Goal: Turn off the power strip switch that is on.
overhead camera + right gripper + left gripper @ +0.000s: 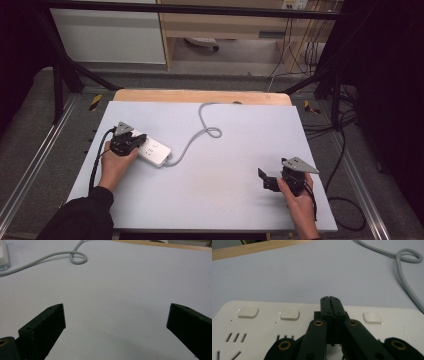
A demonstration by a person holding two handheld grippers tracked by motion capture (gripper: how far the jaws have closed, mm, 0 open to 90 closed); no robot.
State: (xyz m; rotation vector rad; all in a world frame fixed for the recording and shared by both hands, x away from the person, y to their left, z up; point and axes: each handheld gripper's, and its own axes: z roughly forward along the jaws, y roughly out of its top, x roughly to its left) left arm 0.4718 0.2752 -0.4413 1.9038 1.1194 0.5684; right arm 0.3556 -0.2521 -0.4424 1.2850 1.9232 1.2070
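Left gripper [136, 141], jaws pressed together with nothing between them, poised over the power strip [152, 151]; in the left gripper view the closed tips [330, 305] sit above the strip's row of buttons, and contact cannot be told. The white strip lies flat at the left of the table [240, 200], its long axis running diagonally from upper left to lower right, the grey cord [200, 131] leaving its lower right end and looping toward the far edge. Right gripper [263, 180], jaws spread wide and empty, rests well apart at the table's right.
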